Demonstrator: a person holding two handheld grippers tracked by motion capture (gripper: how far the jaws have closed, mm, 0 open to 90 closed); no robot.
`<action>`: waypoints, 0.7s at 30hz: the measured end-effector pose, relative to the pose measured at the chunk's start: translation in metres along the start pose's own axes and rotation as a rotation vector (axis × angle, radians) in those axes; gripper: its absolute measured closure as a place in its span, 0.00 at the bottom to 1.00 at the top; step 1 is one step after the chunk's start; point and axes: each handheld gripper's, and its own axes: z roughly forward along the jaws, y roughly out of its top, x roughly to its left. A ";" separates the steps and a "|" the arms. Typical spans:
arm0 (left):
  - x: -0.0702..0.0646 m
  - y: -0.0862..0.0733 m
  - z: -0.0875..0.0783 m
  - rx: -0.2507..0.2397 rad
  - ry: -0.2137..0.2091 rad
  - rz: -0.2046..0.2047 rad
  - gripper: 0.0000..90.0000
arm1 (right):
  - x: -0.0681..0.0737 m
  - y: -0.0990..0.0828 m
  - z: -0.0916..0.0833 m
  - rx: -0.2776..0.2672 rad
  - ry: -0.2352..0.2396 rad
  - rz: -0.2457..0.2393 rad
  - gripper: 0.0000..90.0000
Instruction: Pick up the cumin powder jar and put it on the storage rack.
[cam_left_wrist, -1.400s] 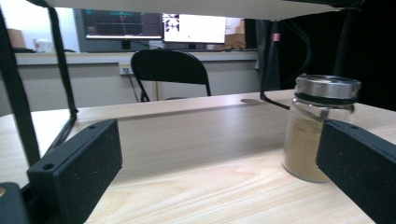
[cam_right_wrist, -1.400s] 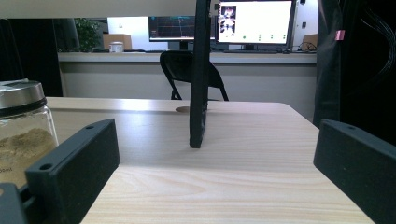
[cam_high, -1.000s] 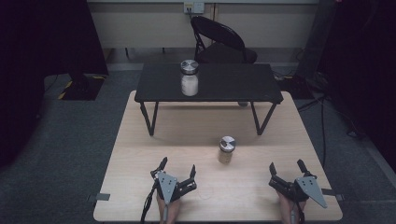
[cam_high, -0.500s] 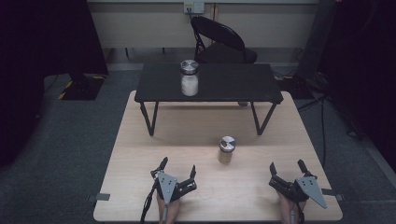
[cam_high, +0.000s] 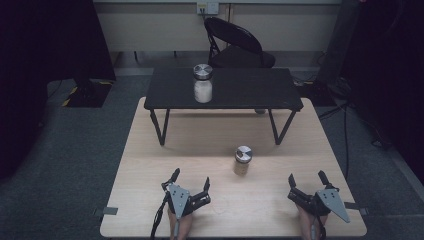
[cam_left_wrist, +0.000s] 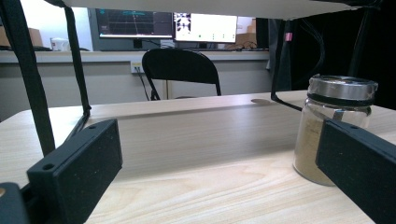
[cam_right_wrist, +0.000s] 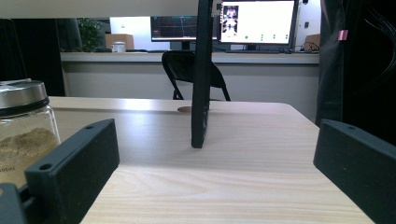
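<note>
While both tools rested low at the near edge of the wooden surface (cam_high: 150, 150), a small glass jar (cam_high: 243, 160) with a metal lid stood upright between them and a little farther from the person, touching neither. It held a tan powder, filling roughly the lower half as the left gripper view (cam_left_wrist: 327, 135) showed it. In that view the jar sat behind the right-hand jaw, partly hidden by it; in the right gripper view (cam_right_wrist: 21, 135) it appeared at the far left edge, beside the left-hand jaw.

The left tool (cam_high: 191, 181) had its jaws spread wide apart, nothing between them, and the right tool (cam_high: 306, 179) was likewise open and empty. Each was held by a hand coming in from the bottom of the high view, with a cable trailing from the left one.

Beyond the jar, a black low table (cam_high: 225, 90) stood on the wooden surface on thin angled legs. On its top, towards the left of centre, stood a second jar (cam_high: 203, 84), metal-lidded and filled with white contents. Behind it a black folding chair (cam_high: 235, 45) faced a pale wall, and monitors (cam_right_wrist: 257, 21) glowed on a counter in the gripper views.
</note>
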 end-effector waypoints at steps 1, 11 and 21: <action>0.000 0.000 0.000 0.000 0.000 -0.001 0.00 | 0.000 0.000 0.000 0.000 0.000 0.000 0.00; -0.003 0.000 0.000 0.001 0.016 0.000 0.00 | 0.000 0.001 0.002 0.003 0.004 -0.002 0.00; -0.003 0.000 0.000 0.000 0.019 0.000 0.00 | 0.015 0.022 0.018 0.015 0.102 -0.015 0.00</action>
